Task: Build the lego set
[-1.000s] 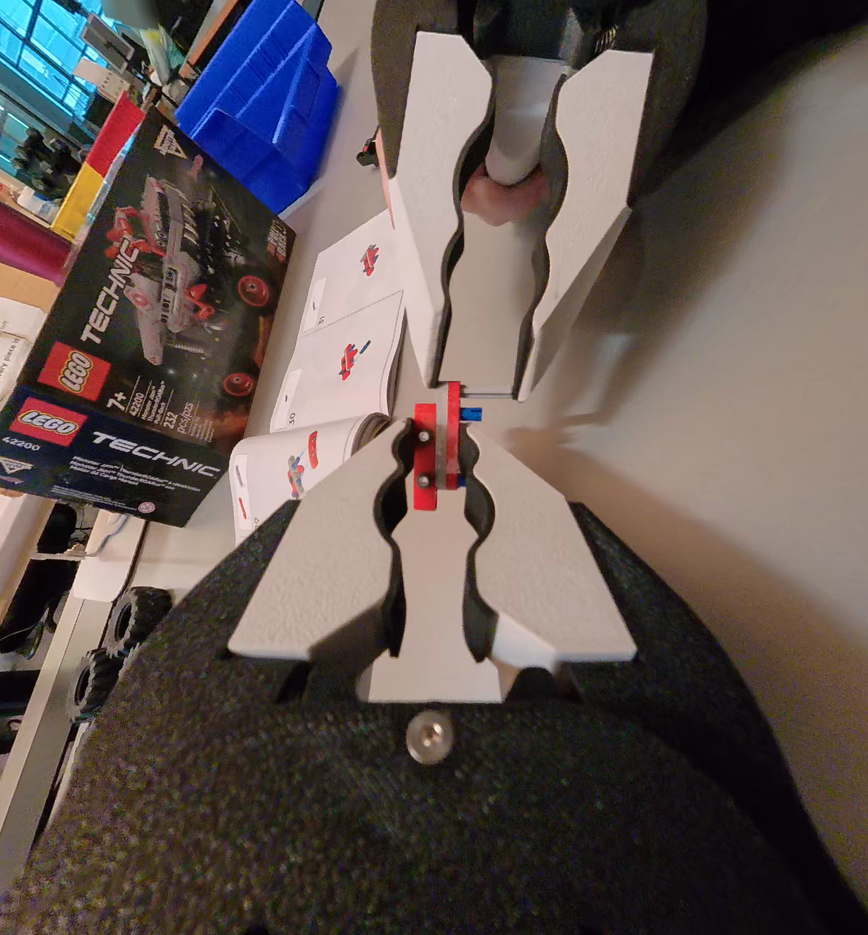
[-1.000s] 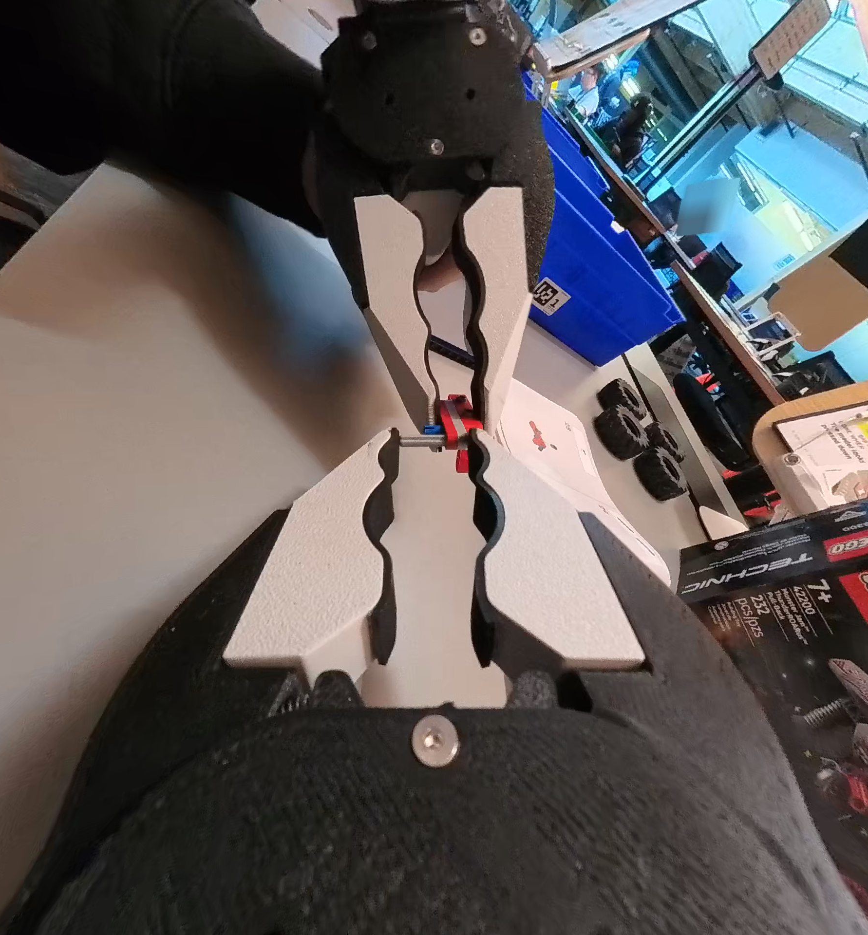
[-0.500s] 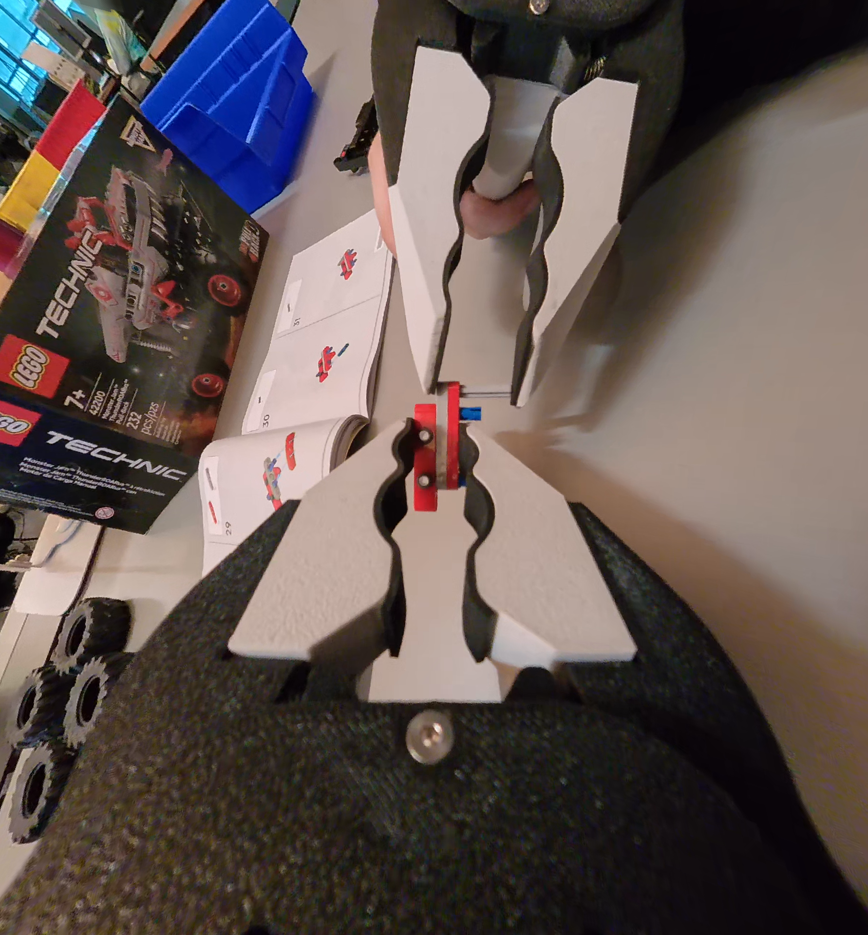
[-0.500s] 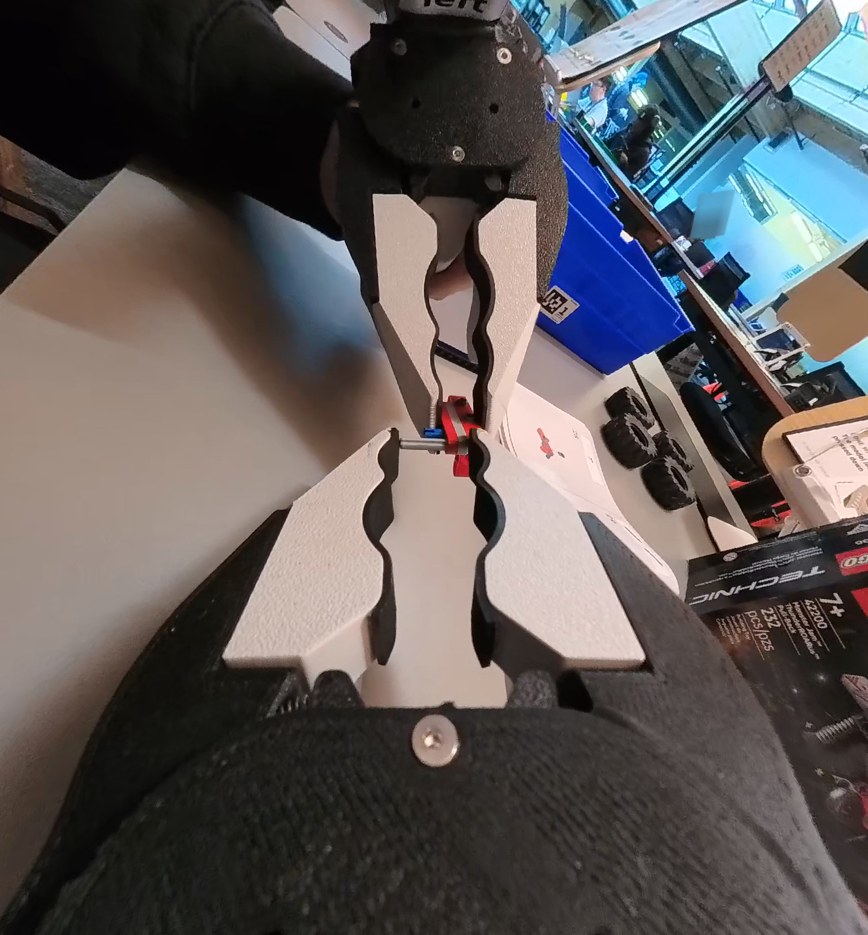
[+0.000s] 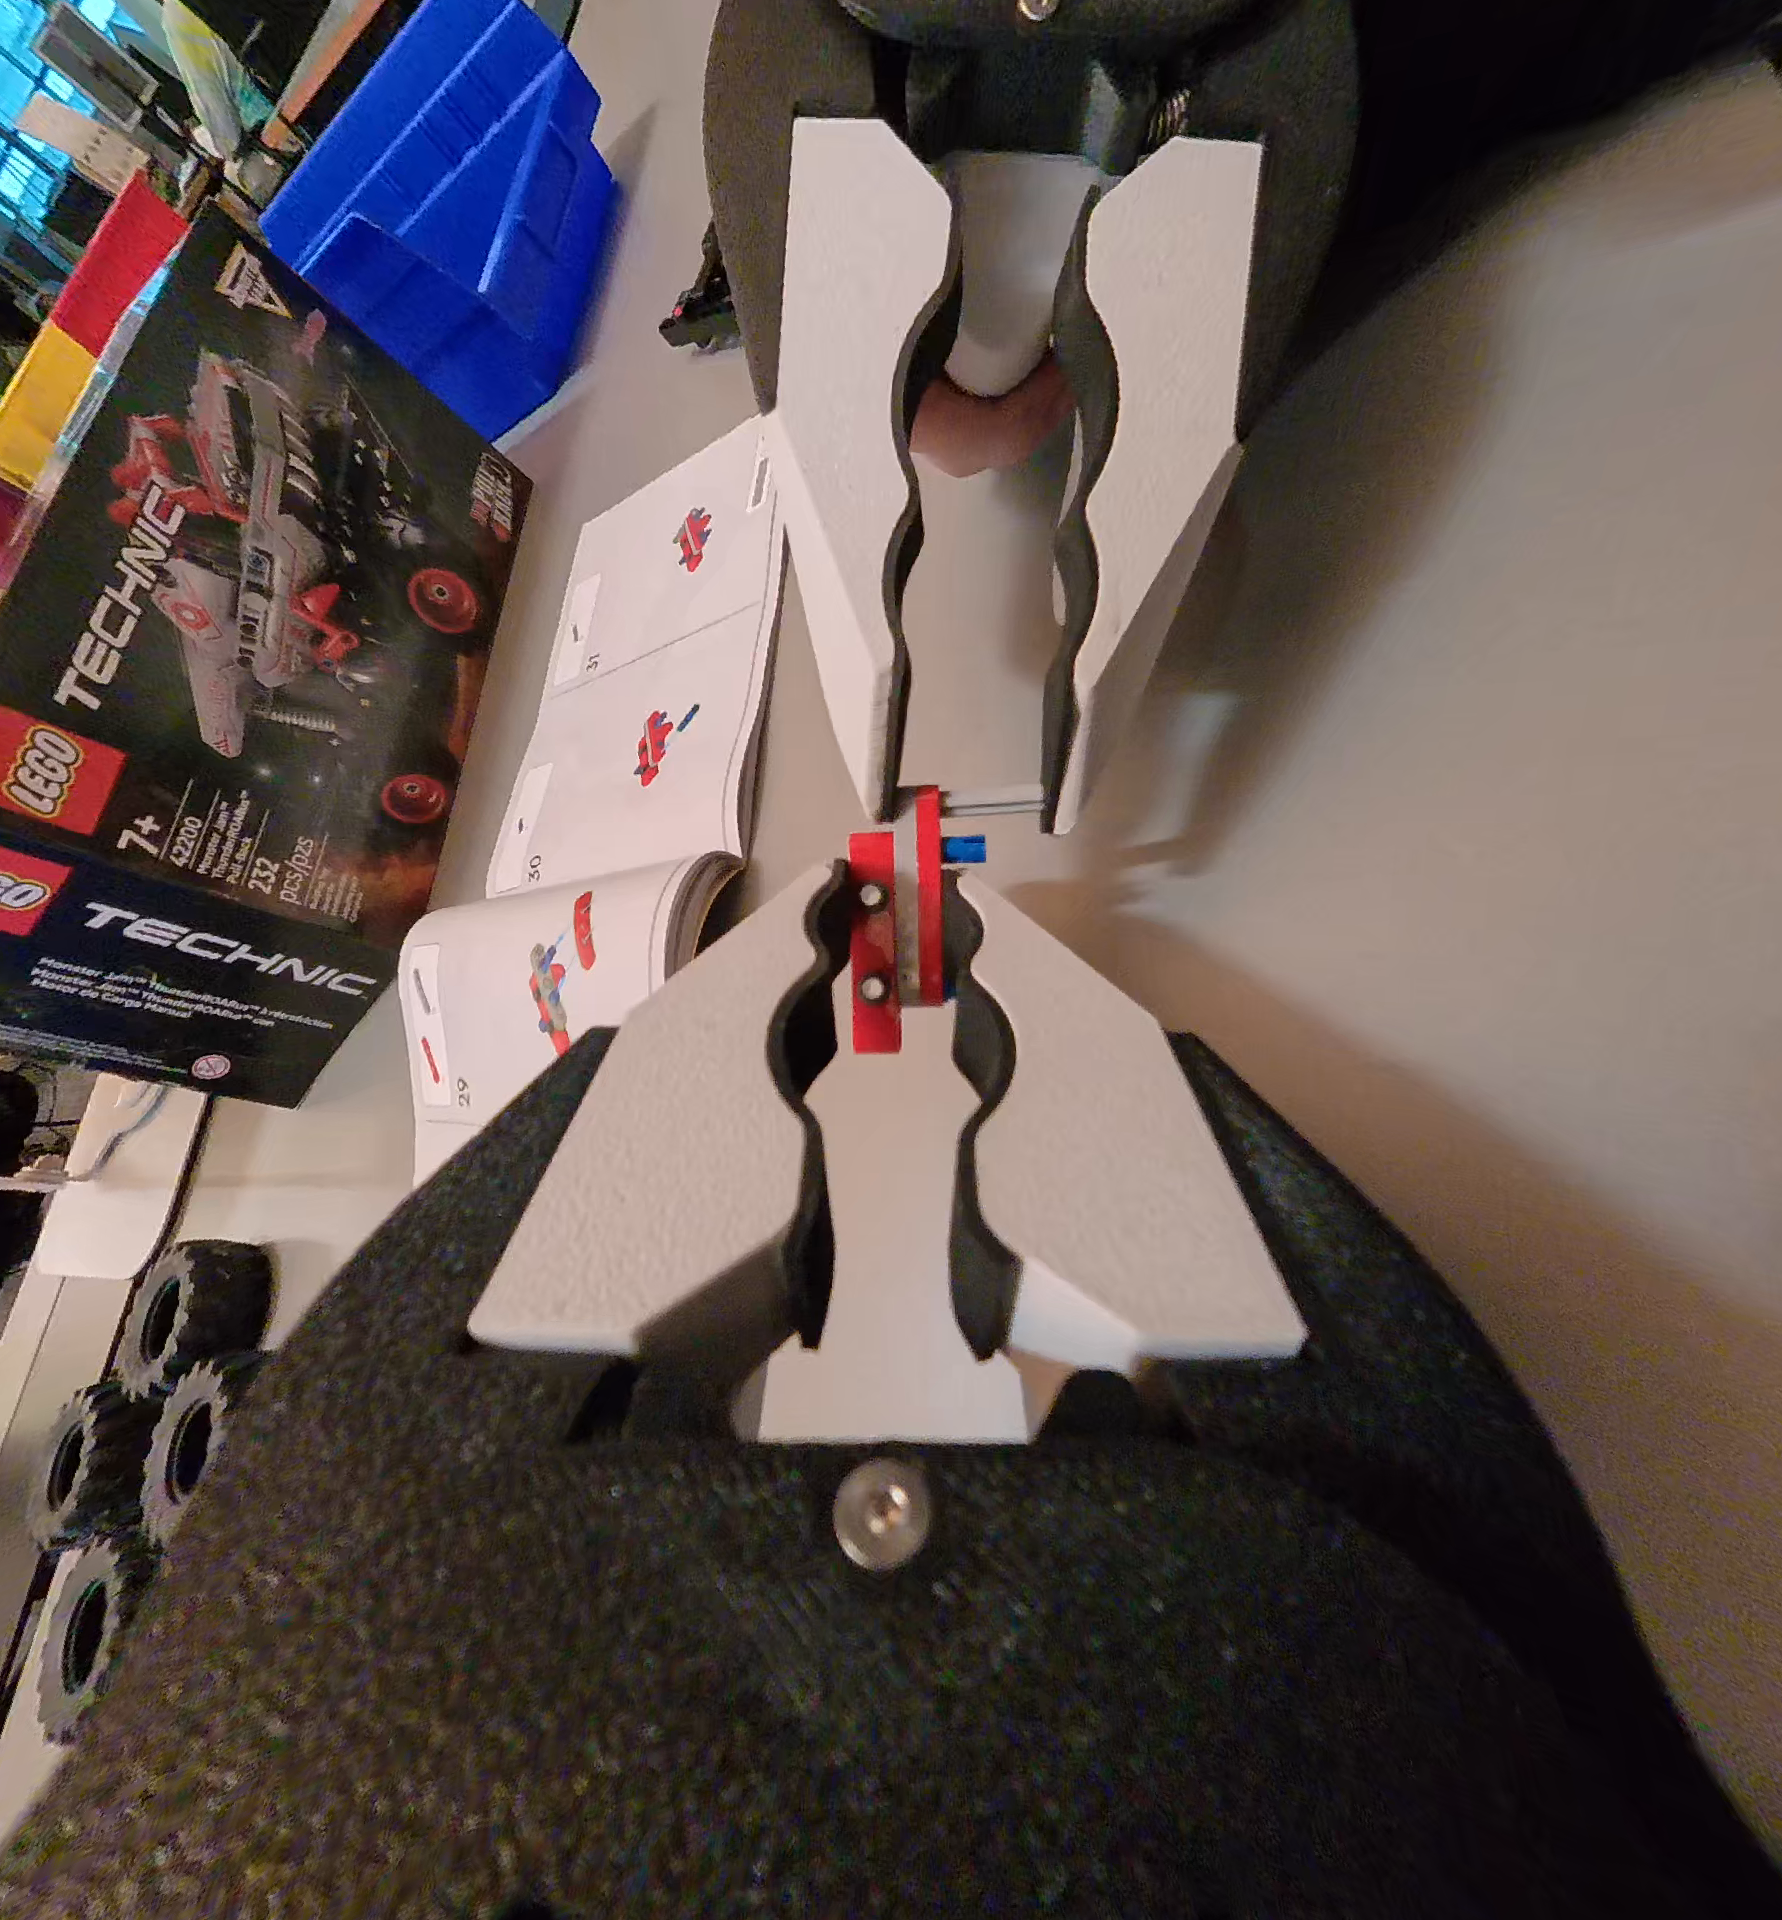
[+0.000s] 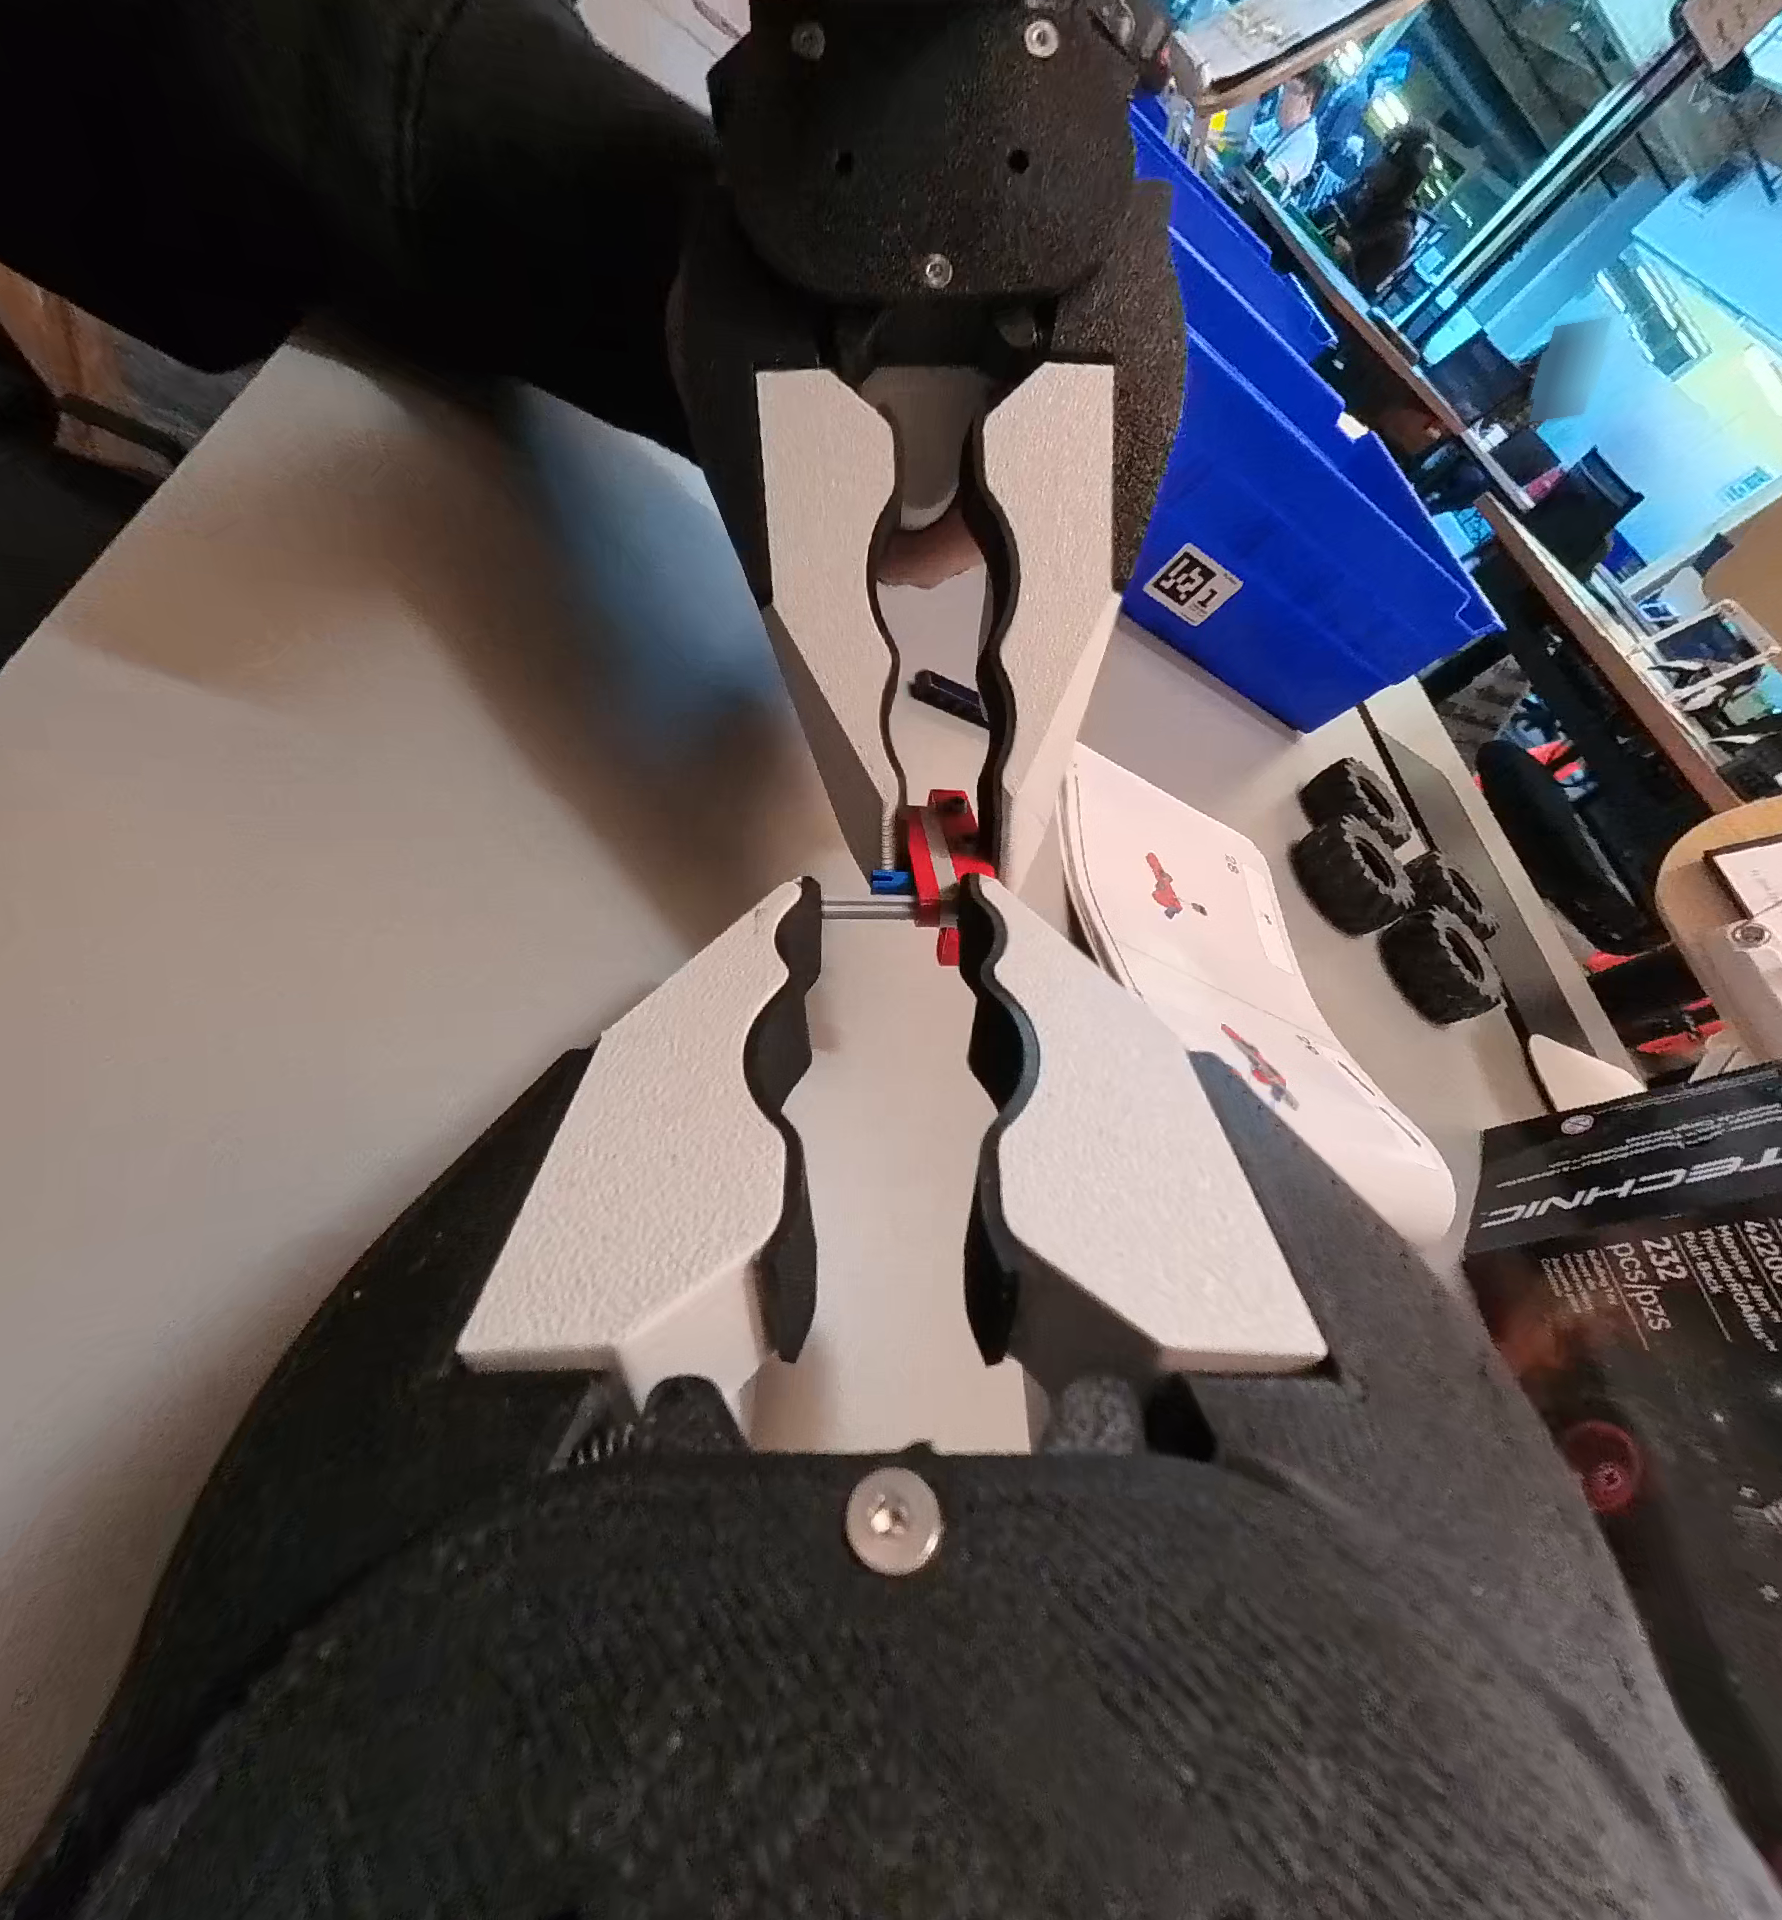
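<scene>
My left gripper (image 5: pixel 902 904) is shut on a small red and grey Lego assembly (image 5: pixel 897 935) with a blue pin (image 5: pixel 965 847) sticking out of its side. My right gripper (image 6: pixel 887 904) faces it tip to tip and is shut on a thin grey axle (image 6: pixel 866 909), held lengthwise between its fingertips. One end of the axle meets the assembly (image 6: pixel 934 862). The right gripper also shows in the left wrist view (image 5: pixel 970 816), with the axle (image 5: pixel 991 802) across its tips. The left gripper also shows in the right wrist view (image 6: pixel 934 831). Both are held above the white table (image 5: pixel 1489 727).
An open instruction booklet (image 5: pixel 658 675) lies beside the grippers. A black Lego box (image 5: pixel 191 675) lies next to it. Several black tyres (image 5: pixel 139 1403) sit near the table edge. A blue bin (image 5: pixel 451 229) stands at the back. Left and right tips are no more than a few centimetres apart.
Both grippers keep their holds on the assembly and the axle. The pair has shifted a little over the table, and the box and booklet have slid in the left wrist view.
</scene>
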Available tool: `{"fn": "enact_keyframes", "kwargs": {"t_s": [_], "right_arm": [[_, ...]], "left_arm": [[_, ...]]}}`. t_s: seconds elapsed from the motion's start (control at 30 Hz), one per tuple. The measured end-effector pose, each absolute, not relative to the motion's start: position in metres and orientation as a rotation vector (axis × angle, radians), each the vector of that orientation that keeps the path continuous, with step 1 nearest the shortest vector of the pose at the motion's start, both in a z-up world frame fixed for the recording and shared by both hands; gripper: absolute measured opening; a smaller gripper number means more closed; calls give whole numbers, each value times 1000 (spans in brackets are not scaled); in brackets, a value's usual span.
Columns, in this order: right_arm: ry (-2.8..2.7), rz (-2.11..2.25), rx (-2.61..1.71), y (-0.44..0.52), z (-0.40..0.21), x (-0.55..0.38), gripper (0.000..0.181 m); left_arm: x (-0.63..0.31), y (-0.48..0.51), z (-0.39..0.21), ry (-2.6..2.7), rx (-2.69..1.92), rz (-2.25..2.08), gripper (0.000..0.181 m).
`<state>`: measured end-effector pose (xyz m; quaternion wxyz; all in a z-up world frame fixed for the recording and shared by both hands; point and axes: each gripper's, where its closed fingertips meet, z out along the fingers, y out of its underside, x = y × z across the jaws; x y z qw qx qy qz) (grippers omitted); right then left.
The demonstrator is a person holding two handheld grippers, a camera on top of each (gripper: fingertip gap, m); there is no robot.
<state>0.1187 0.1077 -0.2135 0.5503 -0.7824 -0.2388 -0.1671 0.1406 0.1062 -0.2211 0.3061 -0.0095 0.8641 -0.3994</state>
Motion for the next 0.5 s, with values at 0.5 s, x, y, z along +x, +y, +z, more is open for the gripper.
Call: {"fn": "enact_keyframes", "kwargs": {"t_s": [0.5], "right_arm": [[-552, -530, -1795, 112, -205, 126, 25]], "left_arm": [[146, 113, -212, 2235, -26, -985, 13]]}}
